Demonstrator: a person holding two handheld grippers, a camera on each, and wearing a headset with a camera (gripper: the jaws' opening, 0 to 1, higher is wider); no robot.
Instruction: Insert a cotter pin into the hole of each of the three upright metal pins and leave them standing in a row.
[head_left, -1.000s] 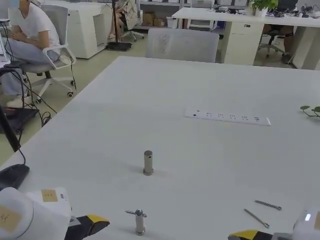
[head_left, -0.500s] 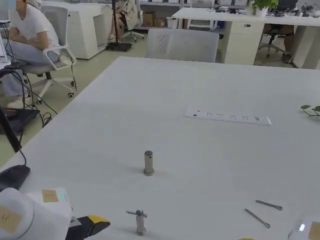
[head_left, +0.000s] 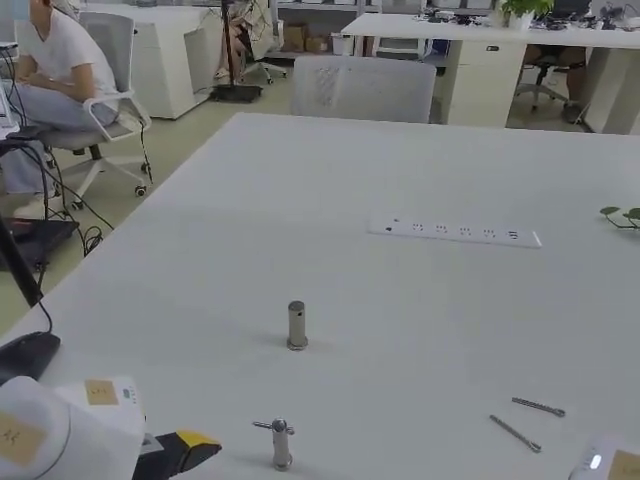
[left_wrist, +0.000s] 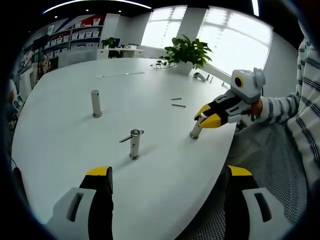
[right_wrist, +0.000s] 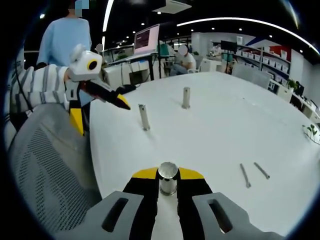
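Right claw (right_wrist: 168, 182) grips a pin (right_wrist: 168, 172) at the bench (right_wrist: 215, 130) edge. My left claw (left_wrist: 167, 174) is wide open, near a second pin (left_wrist: 134, 145) with its cotter (left_wrist: 125, 138) in.

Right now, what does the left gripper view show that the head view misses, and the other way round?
Left gripper view's extras: the right gripper shut on a third pin at the table edge, and a striped sleeve. Head view's extras: floor cables. Shared: the far pin, the near pin with a cotter pin through it, two loose cotter pins, and the open left gripper.
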